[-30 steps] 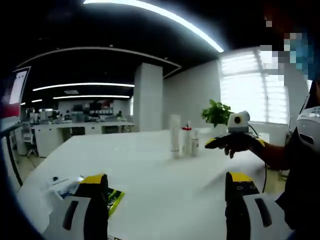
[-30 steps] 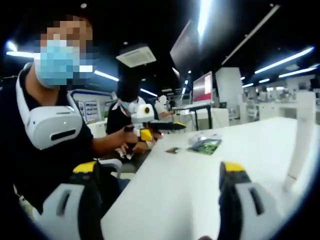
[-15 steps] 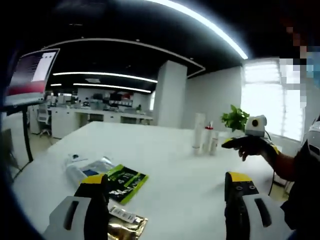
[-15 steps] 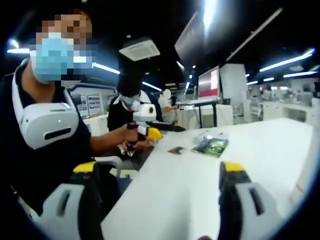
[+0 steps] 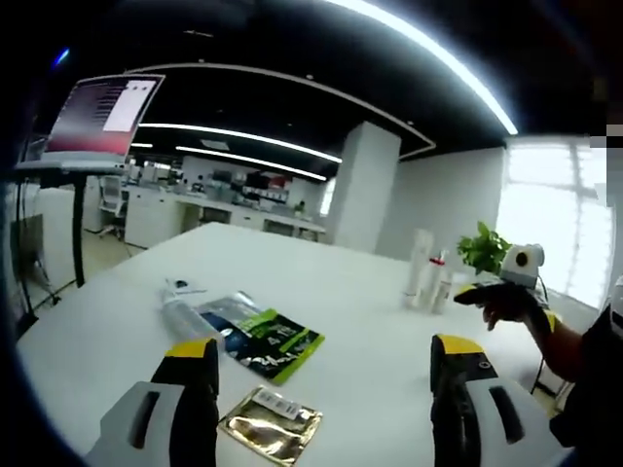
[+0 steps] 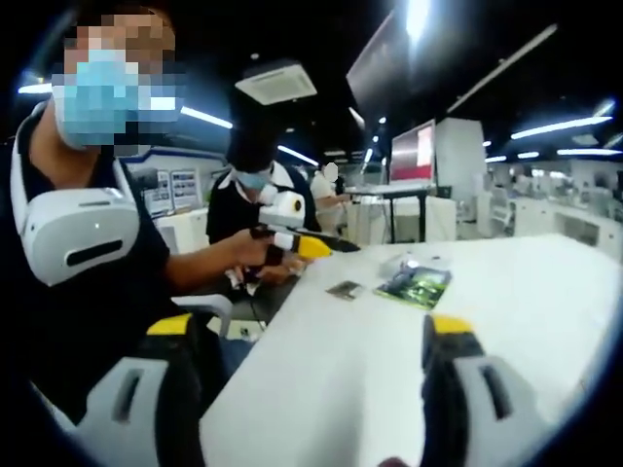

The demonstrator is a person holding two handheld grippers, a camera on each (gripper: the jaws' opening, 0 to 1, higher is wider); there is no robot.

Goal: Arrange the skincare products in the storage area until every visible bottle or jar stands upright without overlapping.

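Left gripper view — left gripper (image 5: 316,409) level, agape

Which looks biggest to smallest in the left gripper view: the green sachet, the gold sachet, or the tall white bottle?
1. green sachet
2. gold sachet
3. tall white bottle

The bottle stands far across the table, so its small look owes much to distance and says little about true size.

Both views skim low over one white table (image 5: 350,311), facing oppositely.
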